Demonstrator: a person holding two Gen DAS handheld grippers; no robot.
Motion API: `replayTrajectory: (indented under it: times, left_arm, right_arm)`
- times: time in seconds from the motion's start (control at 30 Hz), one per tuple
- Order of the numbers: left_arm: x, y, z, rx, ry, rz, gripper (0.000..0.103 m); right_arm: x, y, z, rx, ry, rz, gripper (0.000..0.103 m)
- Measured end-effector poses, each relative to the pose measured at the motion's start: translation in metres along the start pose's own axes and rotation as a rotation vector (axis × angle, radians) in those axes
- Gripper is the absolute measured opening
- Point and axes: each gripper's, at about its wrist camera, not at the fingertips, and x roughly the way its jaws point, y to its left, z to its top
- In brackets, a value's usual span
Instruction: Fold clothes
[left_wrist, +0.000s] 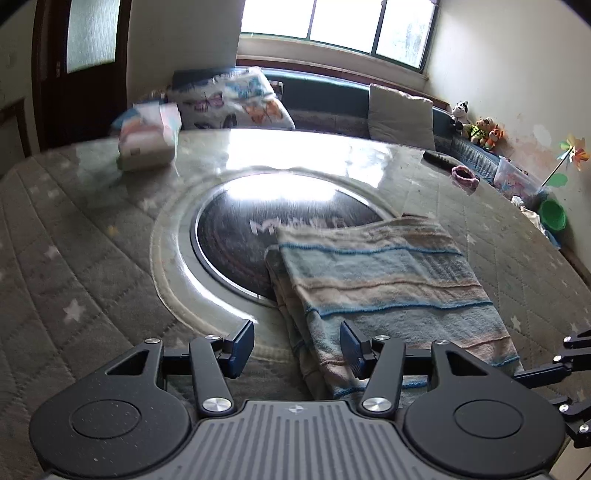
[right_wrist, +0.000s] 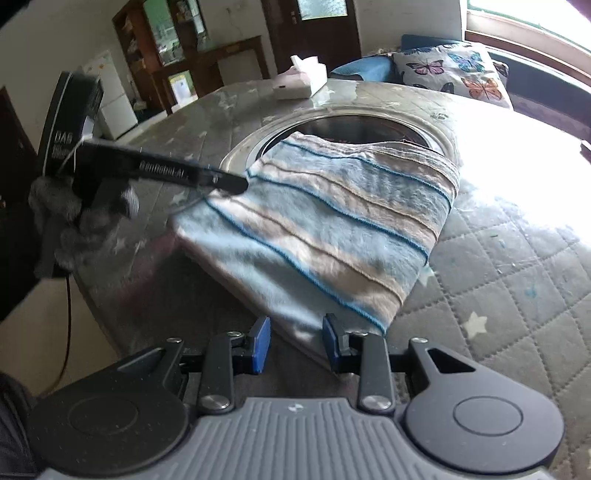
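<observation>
A folded towel (left_wrist: 388, 277), striped in light blue and beige, lies on the grey quilted table cover (left_wrist: 74, 258), partly over a round black inset. My left gripper (left_wrist: 297, 347) is open at the towel's near left edge, and that edge lies under the gap by the right finger. In the right wrist view the same towel (right_wrist: 325, 229) lies just beyond my right gripper (right_wrist: 295, 345). That gripper is open with a narrow gap, and the towel's near edge is just past its blue pads. The left gripper (right_wrist: 236, 184) reaches the towel's far left corner, held by a gloved hand (right_wrist: 74, 214).
The round black inset (left_wrist: 236, 236) sits mid-table inside a shiny ring. A tissue box (left_wrist: 147, 147) stands at the far left, and a remote (left_wrist: 439, 160) and a pink item (left_wrist: 465, 175) at the far right. Butterfly cushions (left_wrist: 236, 99) and soft toys (left_wrist: 480, 129) line the bench behind.
</observation>
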Motion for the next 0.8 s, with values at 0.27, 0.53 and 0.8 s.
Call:
replayTrajectory:
  times: [0.27,0.53,0.8]
  left_arm:
    - [-0.021,-0.030,-0.009,0.138,-0.054,-0.030,0.055]
    - [-0.014,-0.036,-0.026,0.201,-0.030,-0.029,0.055]
    - [-0.010,-0.030,-0.034,0.187,-0.012,-0.035,0.055]
  right_arm:
    - [-0.004,0.005,0.026,-0.039,-0.125,-0.031,0.031]
    - [0.026,0.016,0.045,-0.081,-0.153,-0.043,0.031]
    - [0.026,0.015,0.021,-0.105,-0.085,-0.070,0.031]
